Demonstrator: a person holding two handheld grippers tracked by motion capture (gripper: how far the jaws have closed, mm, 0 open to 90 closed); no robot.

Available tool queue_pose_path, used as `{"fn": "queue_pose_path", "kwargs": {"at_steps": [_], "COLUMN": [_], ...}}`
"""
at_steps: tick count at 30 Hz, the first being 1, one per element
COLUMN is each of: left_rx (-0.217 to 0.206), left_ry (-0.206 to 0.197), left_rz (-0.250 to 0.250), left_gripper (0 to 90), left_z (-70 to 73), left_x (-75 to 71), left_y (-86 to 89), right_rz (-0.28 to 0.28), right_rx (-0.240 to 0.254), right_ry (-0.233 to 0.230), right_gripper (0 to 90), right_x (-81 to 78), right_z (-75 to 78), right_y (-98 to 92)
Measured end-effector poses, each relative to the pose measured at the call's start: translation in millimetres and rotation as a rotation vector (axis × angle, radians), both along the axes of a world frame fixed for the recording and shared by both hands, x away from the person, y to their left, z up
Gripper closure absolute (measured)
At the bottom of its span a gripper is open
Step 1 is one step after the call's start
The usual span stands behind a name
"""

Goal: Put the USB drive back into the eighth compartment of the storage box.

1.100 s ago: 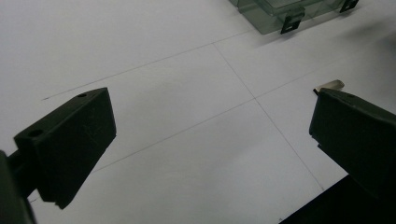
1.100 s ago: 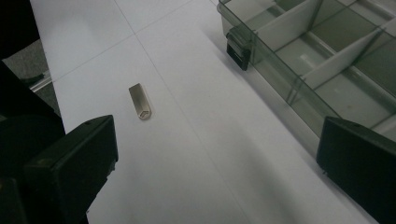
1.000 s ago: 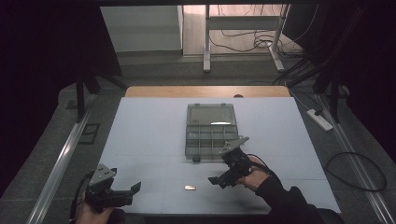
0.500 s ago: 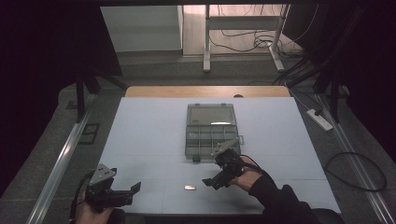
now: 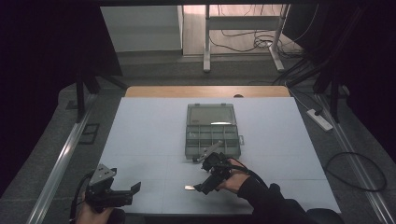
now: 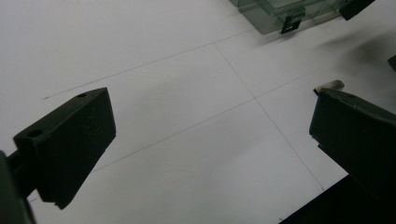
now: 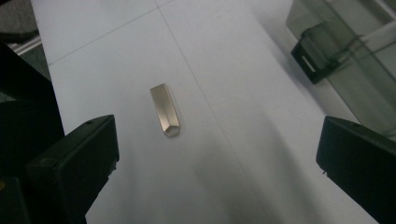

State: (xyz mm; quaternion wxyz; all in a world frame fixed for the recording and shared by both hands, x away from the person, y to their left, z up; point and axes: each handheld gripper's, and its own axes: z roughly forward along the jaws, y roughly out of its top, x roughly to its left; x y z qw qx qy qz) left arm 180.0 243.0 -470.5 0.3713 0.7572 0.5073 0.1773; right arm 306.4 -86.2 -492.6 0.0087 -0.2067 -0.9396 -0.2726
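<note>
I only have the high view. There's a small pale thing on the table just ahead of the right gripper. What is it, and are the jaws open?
Observer: In the right gripper view it is a flat metal piece with one pointed end, lying free on the table.
Operator: And the jaws?
Observer: The right gripper is open wide, the piece ahead between its jaws, untouched.
Operator: The left one?
Observer: The left gripper is open, nothing between its jaws.

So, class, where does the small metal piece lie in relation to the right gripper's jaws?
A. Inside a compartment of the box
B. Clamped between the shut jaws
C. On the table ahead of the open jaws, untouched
C: the metal piece lies flat on the white table, with the right gripper open and its jaws wide apart, short of touching it.
</note>
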Motion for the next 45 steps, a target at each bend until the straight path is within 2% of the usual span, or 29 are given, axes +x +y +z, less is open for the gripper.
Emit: {"fn": "queue_pose_path", "kwargs": {"at_steps": [24,26,31,34,35,39,44,45], "left_rx": [0.0,-0.001,0.001,0.002,0.003,0.005,0.009,0.009], "left_ry": [0.002,0.002,0.002,0.001,0.001,0.002,0.002,0.002], "left_rz": [0.0,-0.001,-0.001,-0.002,-0.001,-0.003,-0.003,-0.003], "left_gripper": [0.4,0.4,0.4,0.4,0.4,0.4,0.5,0.5], "left_z": [-0.1,-0.1,-0.1,-0.1,-0.1,-0.1,-0.1,-0.1], "left_x": [-0.2,-0.2,-0.2,-0.3,-0.3,-0.2,-0.3,-0.3], "left_y": [0.7,0.8,0.5,0.3,0.0,-0.3,-0.5,-0.5], "right_rz": [0.116,0.117,0.14,0.15,0.181,0.227,0.234,0.238], "right_rx": [-0.118,-0.129,-0.152,-0.146,-0.133,-0.127,-0.127,-0.124], "right_ry": [-0.016,-0.027,-0.098,-0.104,-0.111,-0.11,-0.102,-0.093], "right_gripper": [0.0,0.0,6.7,11.5,23.4,44.3,75.3,79.1], "right_x": [-10.3,-10.8,-14.1,-15.0,-16.2,-17.5,-18.0,-18.1], "right_z": [-25.1,-27.7,-28.7,-28.2,-25.3,-21.3,-18.5,-18.2], "right_y": [40.2,41.5,41.9,41.4,40.3,39.3,38.3,38.0]}}
